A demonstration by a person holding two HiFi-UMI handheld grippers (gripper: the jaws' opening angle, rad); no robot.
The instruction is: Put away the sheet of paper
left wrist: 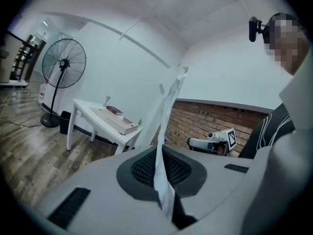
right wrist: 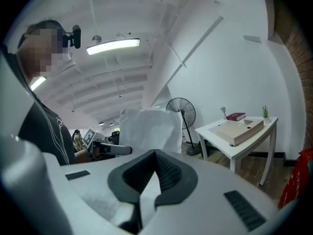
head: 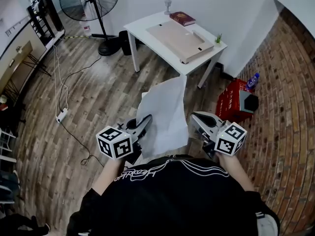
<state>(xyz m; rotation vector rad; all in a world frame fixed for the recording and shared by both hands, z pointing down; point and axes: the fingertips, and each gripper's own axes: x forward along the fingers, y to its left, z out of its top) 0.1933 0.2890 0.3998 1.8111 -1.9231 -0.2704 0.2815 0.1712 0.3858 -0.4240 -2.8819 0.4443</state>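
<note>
The white sheet of paper hangs crumpled in the air between both grippers, in front of the person's chest. My left gripper is shut on its left edge. In the left gripper view the sheet runs edge-on up out of the closed jaws. My right gripper sits at the sheet's right edge. In the right gripper view a white strip lies pinched between the pads, and the rest of the sheet rises beyond them.
A white table stands ahead with a flat tan box, a red book and a small plant. A standing fan is to its left. A red crate and bottle sit right. A cable and power strip lie on the floor at the left.
</note>
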